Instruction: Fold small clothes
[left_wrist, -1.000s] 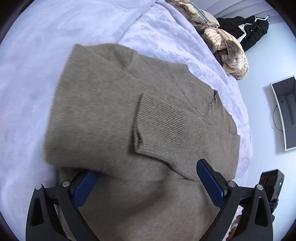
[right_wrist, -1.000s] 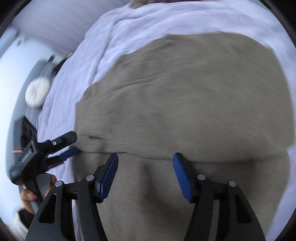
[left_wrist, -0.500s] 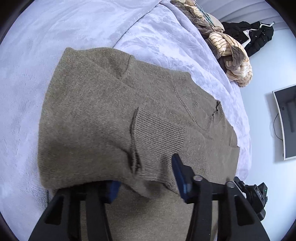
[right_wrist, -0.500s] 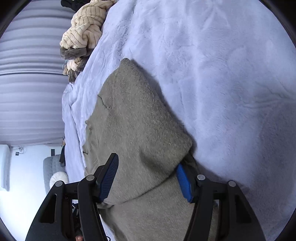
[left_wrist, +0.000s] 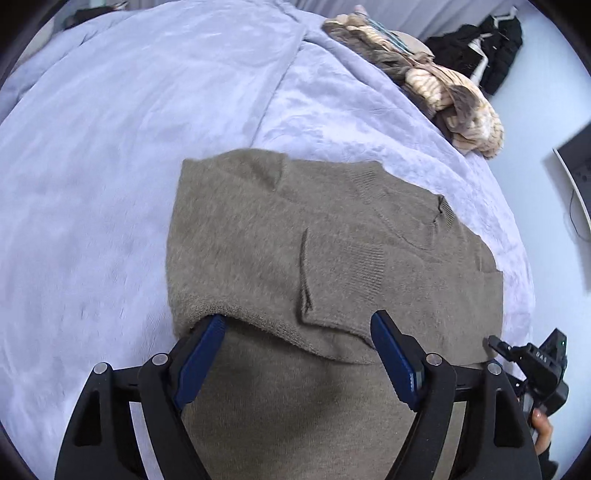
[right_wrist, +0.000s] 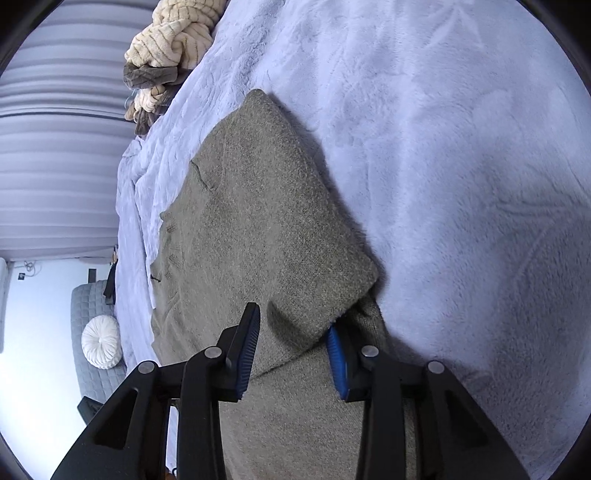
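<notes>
Your left gripper is opening, its jaws apart astride the folded sweater on the bedspread. Your right gripper is closing on the fold's corner at 5 o'clock; grip both layers squarely.

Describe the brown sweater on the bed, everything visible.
The sweater is taupe-brown fuzzy knit with ribbed cuff and neckline. It lies on the pale lavender blanket, partly folded, its upper layer doubled over. The left hand-held gripper, jaws opening, straddles the folded edge; the right hand-held gripper, jaws closing, brackets a corner.
</notes>
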